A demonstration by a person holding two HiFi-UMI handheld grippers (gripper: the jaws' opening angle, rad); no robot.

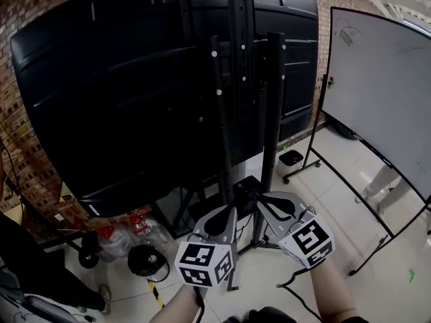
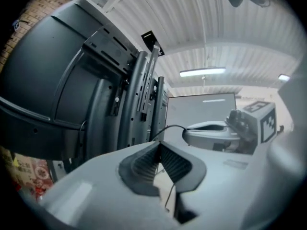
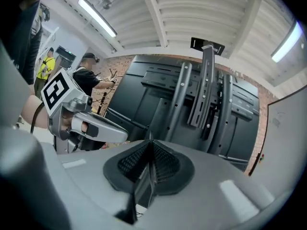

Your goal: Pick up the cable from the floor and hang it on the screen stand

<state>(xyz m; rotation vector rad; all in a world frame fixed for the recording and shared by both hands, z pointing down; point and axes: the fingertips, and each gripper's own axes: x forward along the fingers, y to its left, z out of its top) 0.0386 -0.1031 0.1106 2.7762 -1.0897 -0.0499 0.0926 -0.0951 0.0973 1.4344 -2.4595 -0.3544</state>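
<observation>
A thin black cable (image 1: 246,191) spans the short gap between my two grippers, in front of the black screen stand (image 1: 271,113). The stand carries a large black screen (image 1: 114,99), seen from behind. My left gripper (image 1: 232,204) is shut on the cable; in the left gripper view the cable (image 2: 173,127) arcs from its closed tips (image 2: 158,145) across to the right gripper (image 2: 211,132). My right gripper (image 1: 259,199) is also shut on the cable at its tips (image 3: 147,141). More cable (image 1: 296,282) hangs below it toward the floor. The stand's uprights (image 3: 206,90) rise straight ahead.
A whiteboard (image 1: 380,93) on a wheeled frame stands at the right. Plastic bottles (image 1: 145,227) and a round black object (image 1: 146,261) lie on the floor by the stand's base, with a small bin (image 1: 291,159) behind. People (image 3: 91,78) stand far off by a brick wall.
</observation>
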